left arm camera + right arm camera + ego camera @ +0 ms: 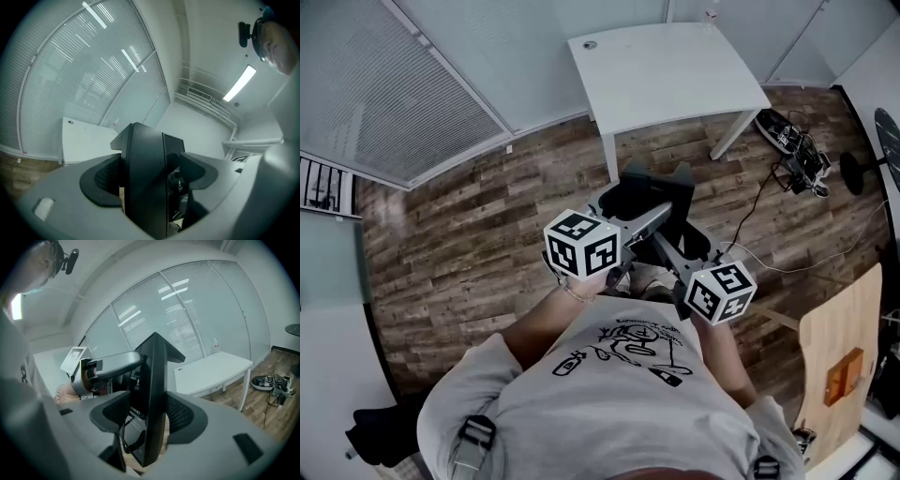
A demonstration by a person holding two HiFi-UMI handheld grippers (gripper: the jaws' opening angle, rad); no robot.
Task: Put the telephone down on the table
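I hold a black telephone in the air between both grippers, above the wooden floor and short of the white table. My left gripper is shut on it from the left; in the left gripper view the phone's dark body fills the gap between the jaws. My right gripper grips it from the right, its jaws closed on a thin black edge of the phone. The table lies ahead, beyond the phone.
Cables and gear lie on the floor to the right of the table, beside a black round base. A wooden board stands at the right edge. A dark bag sits at the lower left. Blinds line the glass wall.
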